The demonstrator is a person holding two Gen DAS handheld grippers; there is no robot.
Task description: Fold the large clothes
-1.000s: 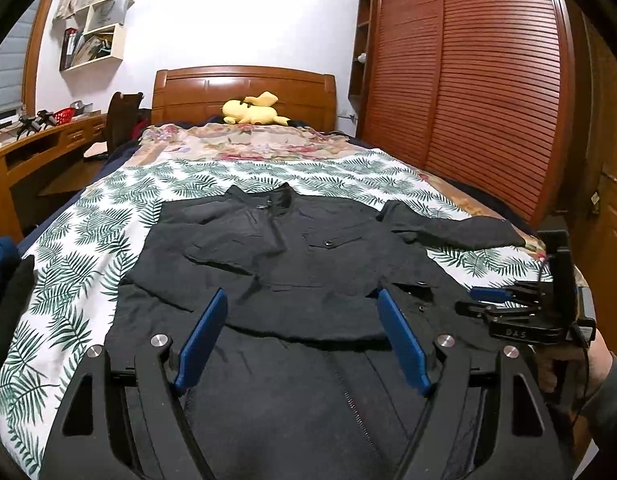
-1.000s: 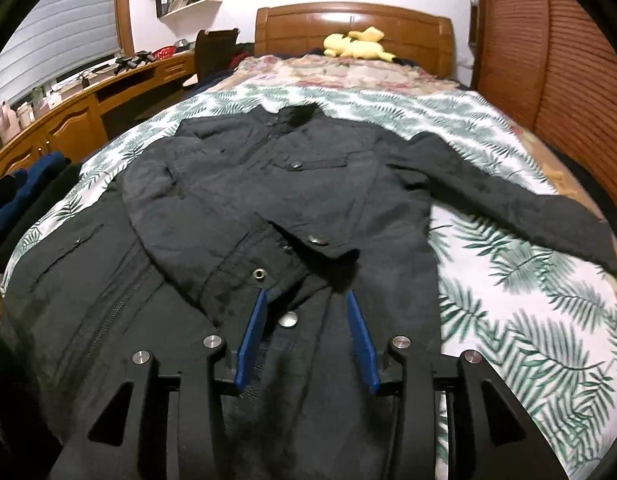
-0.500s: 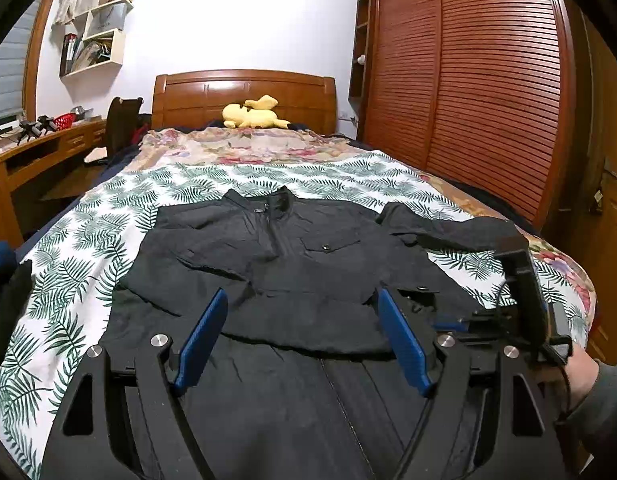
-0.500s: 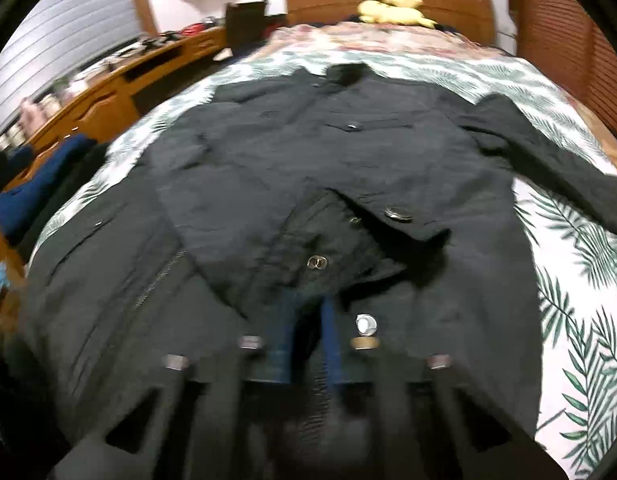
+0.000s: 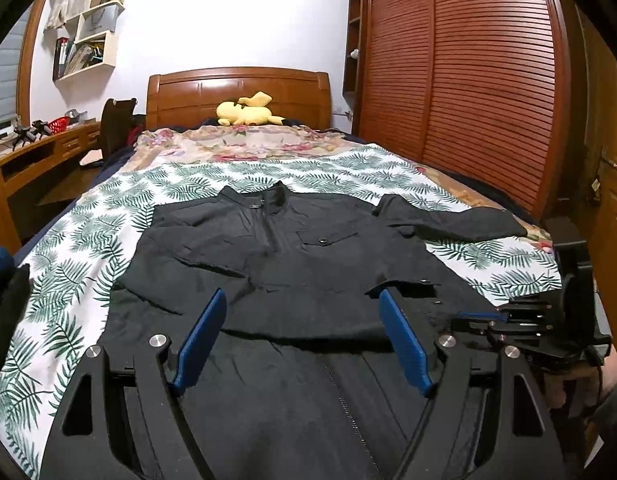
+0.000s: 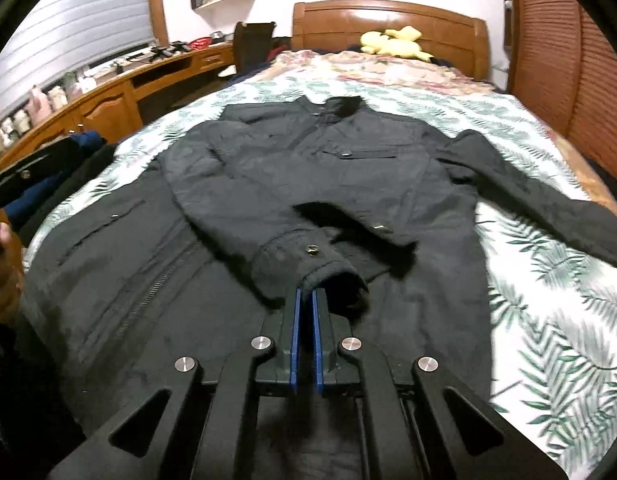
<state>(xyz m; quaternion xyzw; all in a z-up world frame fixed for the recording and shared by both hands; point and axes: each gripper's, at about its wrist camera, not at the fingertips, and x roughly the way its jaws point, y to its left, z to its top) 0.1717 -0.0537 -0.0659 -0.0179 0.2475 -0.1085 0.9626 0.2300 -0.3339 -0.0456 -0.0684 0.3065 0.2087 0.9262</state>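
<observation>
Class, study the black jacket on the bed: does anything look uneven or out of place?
The jacket lies lopsided: one sleeve is folded across the front, its cuff pinched by the right tool, while the other sleeve sprawls sideways.

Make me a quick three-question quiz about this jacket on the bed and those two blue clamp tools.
1. True or false: the left gripper is wide open.
2. What does the right gripper pinch? A) collar B) sleeve cuff C) plush toy
3. Fill in: the black jacket lies on a bedspread printed with green ____.

Key: 1 true; 2 B; 3 leaves.
</observation>
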